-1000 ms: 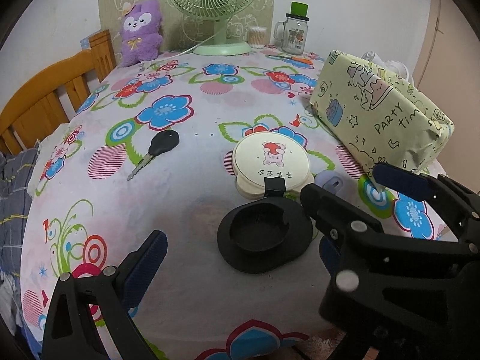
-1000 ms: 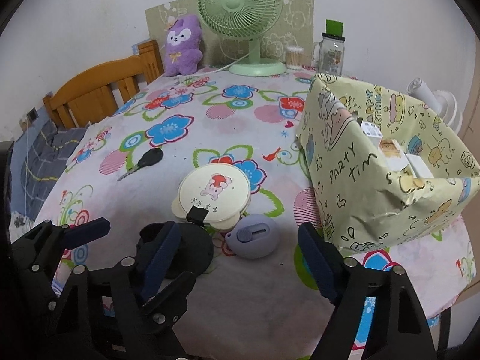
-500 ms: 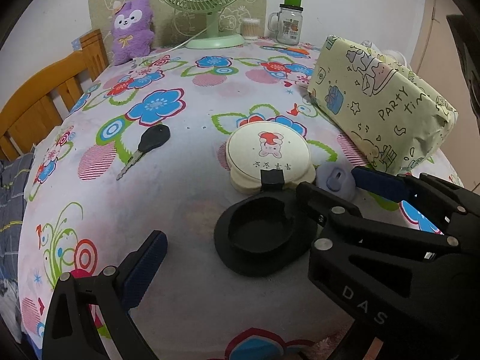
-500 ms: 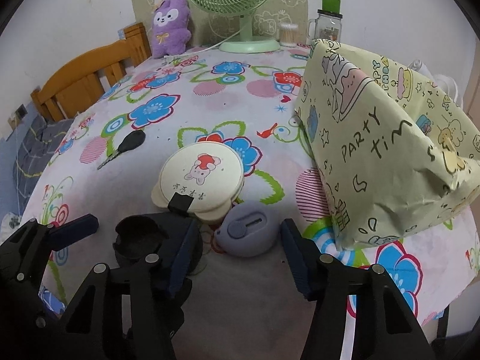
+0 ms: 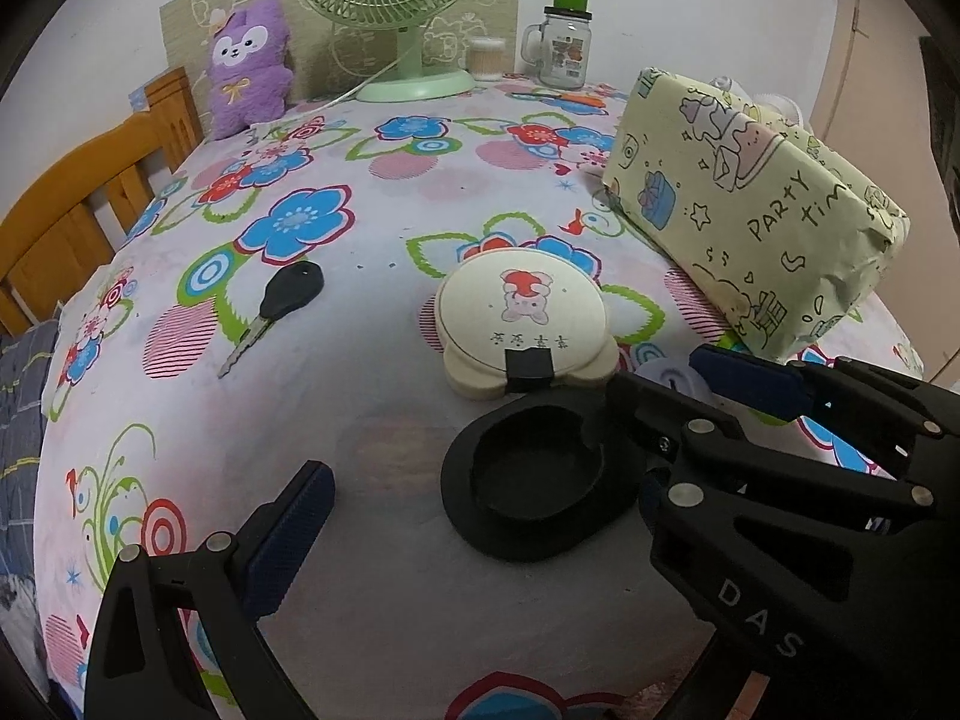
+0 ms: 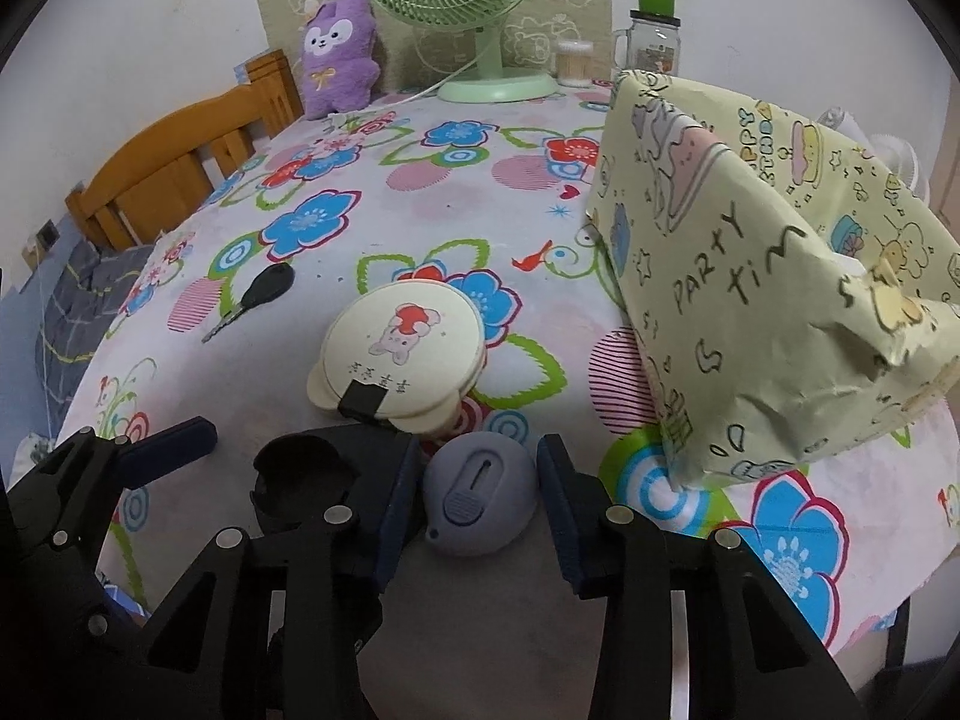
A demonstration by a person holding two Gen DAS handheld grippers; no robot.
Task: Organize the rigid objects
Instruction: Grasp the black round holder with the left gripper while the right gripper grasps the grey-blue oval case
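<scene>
Key [image 6: 255, 297] lies out at ten o'clock on the flowered tablecloth [image 6: 420, 192]; left gripper [image 6: 144, 456] at eight o'clock, only one finger showing, so whether its jaws stand wide I cannot tell; black round holder [image 5: 540, 480] sits by it; cream compact [image 6: 399, 354] dead centre; right gripper [image 6: 480, 498] at six o'clock, jaws just closing in and now clamped on the grey oval gadget [image 6: 477, 495]; wrapped box [image 6: 768, 276] fills three o'clock.

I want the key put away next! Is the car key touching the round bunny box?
Apart. The left wrist view shows the car key lying well to the left of the round bunny box, with a wide strip of flowered tablecloth between them.
</scene>
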